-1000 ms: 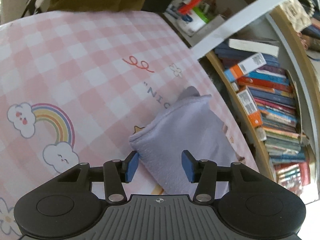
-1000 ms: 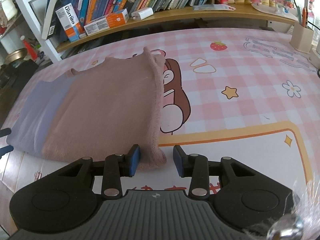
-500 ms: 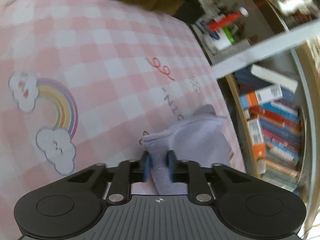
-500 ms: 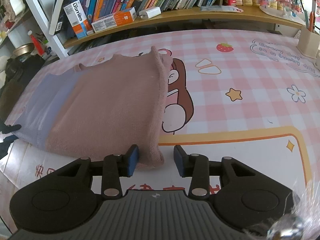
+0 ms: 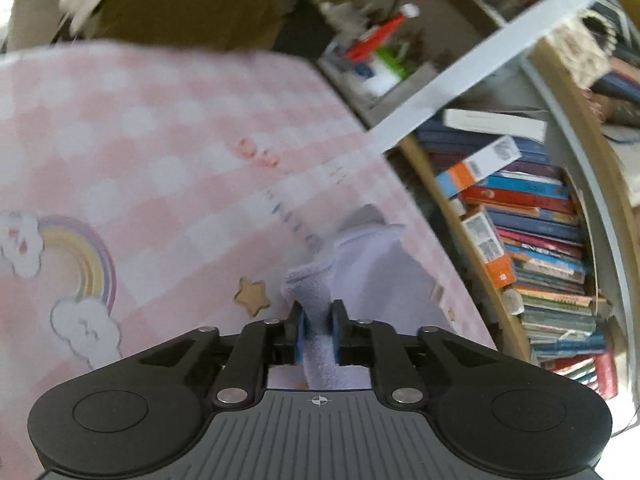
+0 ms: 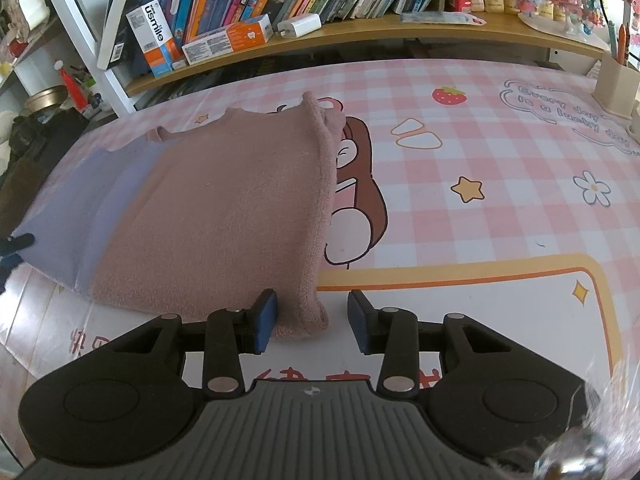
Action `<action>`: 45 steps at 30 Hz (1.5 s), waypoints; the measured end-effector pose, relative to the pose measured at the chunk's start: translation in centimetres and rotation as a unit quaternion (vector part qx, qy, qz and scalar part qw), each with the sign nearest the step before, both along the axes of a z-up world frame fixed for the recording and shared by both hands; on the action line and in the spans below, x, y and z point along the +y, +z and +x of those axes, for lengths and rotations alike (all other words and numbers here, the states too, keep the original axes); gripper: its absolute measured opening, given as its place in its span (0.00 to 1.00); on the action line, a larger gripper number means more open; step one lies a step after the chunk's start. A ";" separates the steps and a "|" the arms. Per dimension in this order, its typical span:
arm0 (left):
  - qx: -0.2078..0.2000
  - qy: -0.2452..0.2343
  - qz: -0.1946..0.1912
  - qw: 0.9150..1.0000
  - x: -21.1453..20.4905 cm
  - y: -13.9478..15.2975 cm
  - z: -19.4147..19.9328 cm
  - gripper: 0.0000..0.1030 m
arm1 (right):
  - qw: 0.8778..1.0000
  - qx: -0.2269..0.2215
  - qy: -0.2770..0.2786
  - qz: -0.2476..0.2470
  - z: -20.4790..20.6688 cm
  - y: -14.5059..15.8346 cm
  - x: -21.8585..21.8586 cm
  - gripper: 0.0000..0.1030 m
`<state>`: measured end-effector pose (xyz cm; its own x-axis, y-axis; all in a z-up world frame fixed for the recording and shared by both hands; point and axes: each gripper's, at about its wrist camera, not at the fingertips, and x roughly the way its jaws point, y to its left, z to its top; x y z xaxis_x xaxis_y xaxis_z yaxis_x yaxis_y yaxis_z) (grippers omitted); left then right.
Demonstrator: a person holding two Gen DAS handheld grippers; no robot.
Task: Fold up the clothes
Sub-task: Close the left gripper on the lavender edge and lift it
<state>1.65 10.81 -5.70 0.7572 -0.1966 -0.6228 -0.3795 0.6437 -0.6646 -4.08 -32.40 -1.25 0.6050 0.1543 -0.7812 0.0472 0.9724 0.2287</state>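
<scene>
A folded knit garment lies on the pink checked table cover (image 6: 500, 220); it is dusty pink (image 6: 224, 216) with a lavender end (image 6: 80, 216). In the left wrist view my left gripper (image 5: 317, 326) is shut on a corner of the lavender end (image 5: 376, 264), which bunches up between the blue pads and is lifted a little. In the right wrist view my right gripper (image 6: 313, 316) is open, its blue pads on either side of the pink near corner (image 6: 304, 316), without pinching it. The left gripper's tips (image 6: 16, 244) show at the far left edge.
A wooden shelf with books and boxes (image 6: 280, 4) runs along the table's far side; it also shows in the left wrist view (image 5: 532, 220). A pen holder (image 6: 616, 88) stands at the far right. A dark chair or bag (image 5: 188, 4) sits beyond the table's left end.
My left gripper closed on the lavender corner and is now lifting it; that view is blurred by motion. My right gripper stayed open at the pink corner and edged slightly forward.
</scene>
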 end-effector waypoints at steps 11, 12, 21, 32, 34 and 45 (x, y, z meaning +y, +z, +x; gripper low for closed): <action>0.000 0.023 -0.073 0.997 -0.2 -2.7 0.4 0.18 | 1.000 0.002 -0.004 -0.008 0.0 0.2 0.4 0.37; 0.001 0.021 -0.071 0.997 -0.1 -2.8 0.5 0.13 | 1.000 0.002 -0.005 -0.009 0.1 0.2 0.5 0.38; -0.013 0.039 -0.053 0.998 4.4 -1.8 -0.1 0.10 | 0.999 0.012 0.037 0.020 0.4 0.4 3.6 0.34; -0.038 0.051 0.009 0.998 9.1 0.8 -0.7 0.10 | 0.992 0.001 0.122 0.005 0.6 1.0 9.4 0.35; -0.042 0.049 0.013 0.998 9.1 1.0 -0.7 0.10 | 0.992 -0.003 0.129 0.000 0.5 1.2 9.7 0.35; -0.089 0.008 0.065 0.994 6.6 3.9 -0.6 0.09 | 0.986 -0.008 0.168 -0.013 -1.1 1.4 9.3 0.58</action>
<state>1.06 17.46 -1.80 0.8596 -0.1105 -0.4989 -0.2746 0.7236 -0.6333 -5.14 -23.12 0.19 0.5359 0.3286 -0.7777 -0.2822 0.9379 0.2018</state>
